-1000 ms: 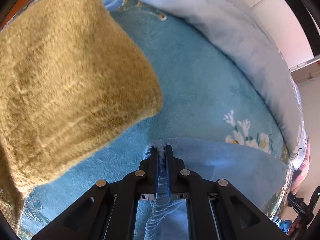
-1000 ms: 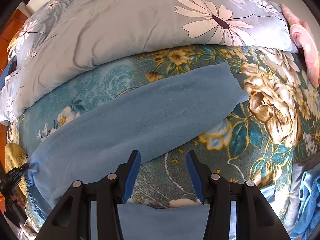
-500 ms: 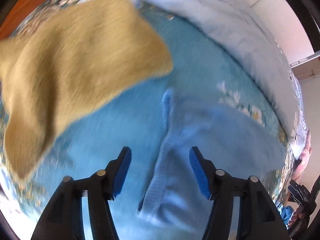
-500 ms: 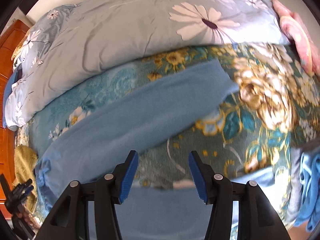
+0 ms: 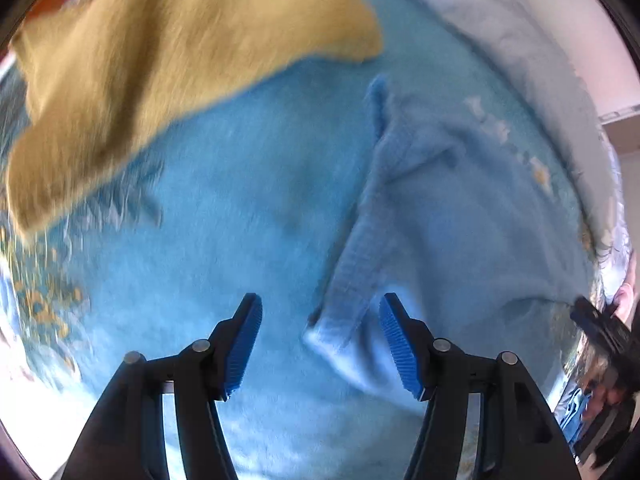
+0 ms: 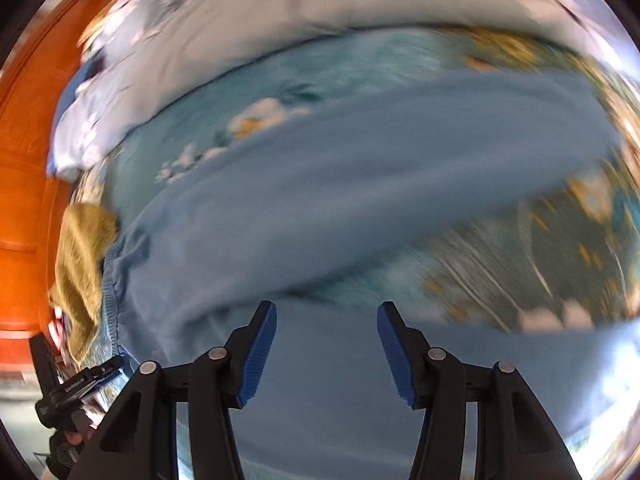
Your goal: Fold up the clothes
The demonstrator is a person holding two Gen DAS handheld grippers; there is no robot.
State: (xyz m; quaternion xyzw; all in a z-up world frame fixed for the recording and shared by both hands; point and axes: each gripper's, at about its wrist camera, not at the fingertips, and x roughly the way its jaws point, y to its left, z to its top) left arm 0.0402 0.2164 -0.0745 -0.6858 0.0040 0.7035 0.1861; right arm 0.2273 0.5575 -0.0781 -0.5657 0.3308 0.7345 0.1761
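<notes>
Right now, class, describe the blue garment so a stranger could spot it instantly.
Find the bed's teal floral bedspread. Across it lies a long, plain light-blue garment with a ribbed, gathered band at one end. Its neighbour, a fuzzy mustard-yellow knit, differs in colour and texture.

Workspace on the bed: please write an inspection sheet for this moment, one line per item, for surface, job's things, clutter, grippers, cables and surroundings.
Surface: teal floral bedspread, blurred by motion.
Job's things: light blue knit garment lying spread on the bedspread; its ribbed hem lies just ahead of the left gripper.
Clutter: mustard-yellow fuzzy garment beside the blue one; pale grey floral quilt heaped behind.
Grippers: left gripper open, holding nothing; right gripper open, holding nothing.
Cables: nothing seen.
Surroundings: orange wooden headboard at one side.
</notes>
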